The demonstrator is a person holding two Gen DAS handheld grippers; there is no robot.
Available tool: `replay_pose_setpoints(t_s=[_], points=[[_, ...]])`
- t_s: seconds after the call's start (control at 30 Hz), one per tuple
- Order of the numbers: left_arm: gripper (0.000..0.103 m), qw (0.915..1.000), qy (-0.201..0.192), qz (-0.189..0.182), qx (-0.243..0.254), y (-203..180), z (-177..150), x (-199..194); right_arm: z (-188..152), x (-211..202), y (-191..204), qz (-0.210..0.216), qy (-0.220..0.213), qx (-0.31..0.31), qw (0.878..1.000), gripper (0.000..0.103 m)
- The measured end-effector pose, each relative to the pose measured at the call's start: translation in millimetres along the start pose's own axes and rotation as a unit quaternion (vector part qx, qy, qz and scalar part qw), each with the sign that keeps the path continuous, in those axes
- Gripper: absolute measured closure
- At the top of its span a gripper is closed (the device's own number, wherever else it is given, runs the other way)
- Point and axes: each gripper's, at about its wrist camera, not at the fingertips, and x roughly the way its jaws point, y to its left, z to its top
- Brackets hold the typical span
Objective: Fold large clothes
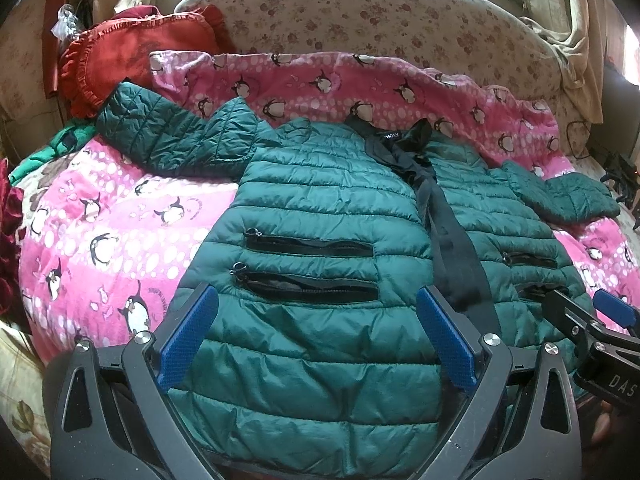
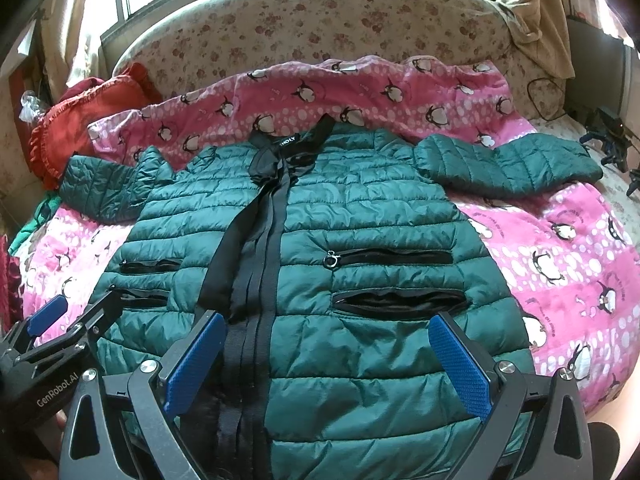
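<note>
The green jacket (image 1: 320, 208) lay spread front-up on the pink penguin blanket (image 1: 100, 240), collar toward the headboard (image 1: 360, 12), hem nearest the cameras. Both sleeves (image 2: 508, 164) stuck out sideways, one toward the red pillow (image 1: 112, 56), the other toward the far edge of the bed. The black zipper strip (image 2: 256, 260) ran down the middle, and four pockets (image 1: 308, 246) gaped a little.

The left gripper (image 1: 316, 344) hung over the hem on its side with its blue fingers (image 1: 188, 344) spread wide, nothing between them. The right gripper (image 2: 328, 360) matched it over the other half, just beside the zipper, jaws wide apart and empty too. Each showed at the edge of the other's view.

By the look of it, this was a light, puffy, quilted thing: soft, easy to lift, but with a shiny shell that would likely slide in a shallow pinch. The padding would probably spring back, so folds might want pressing down. A sensible hold seemed to be a deep bite on the hem corners or a sleeve cuff, catching both layers, well clear of the loose zipper strip.
</note>
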Motion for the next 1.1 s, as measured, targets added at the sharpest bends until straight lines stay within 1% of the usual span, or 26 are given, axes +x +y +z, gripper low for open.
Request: replay_pose_setpoints(t_s=[0.27,0.53,0.63,0.73,0.9,1.1], points=[[0.004,1.0000,0.001,0.008,-0.003,2.3,1.9,5.9,5.5,5.8,3.2,-0.001,0.006,-0.009,1.000,0.001],[0.004,0.9998,0.000,0.020,-0.004,10.0,8.4,22.5,25.2,15.9,8.3,0.000,0.009,-0.010,1.000,0.001],[0.004,0.9997,-0.002,0.024,-0.010,13.3,17.9,28.7,38.6,23.2,9.0,0.000,0.015,-0.013,1.000,0.001],[0.004,0.9995,-0.007,0.025,-0.018,18.4,30.7,34.2,53.1,29.5,8.9,0.004,0.011,-0.013,1.000,0.001],[0.004,0.9992,-0.004,0.027,-0.029,26.3,48.7,48.9,80.2,46.6,10.3,0.020,0.017,-0.006,1.000,0.001],[0.004,0.9989,-0.002,0.037,-0.029,27.3,75.3,72.1,109.4,69.8,20.2,0.030,0.017,-0.018,0.999,0.001]])
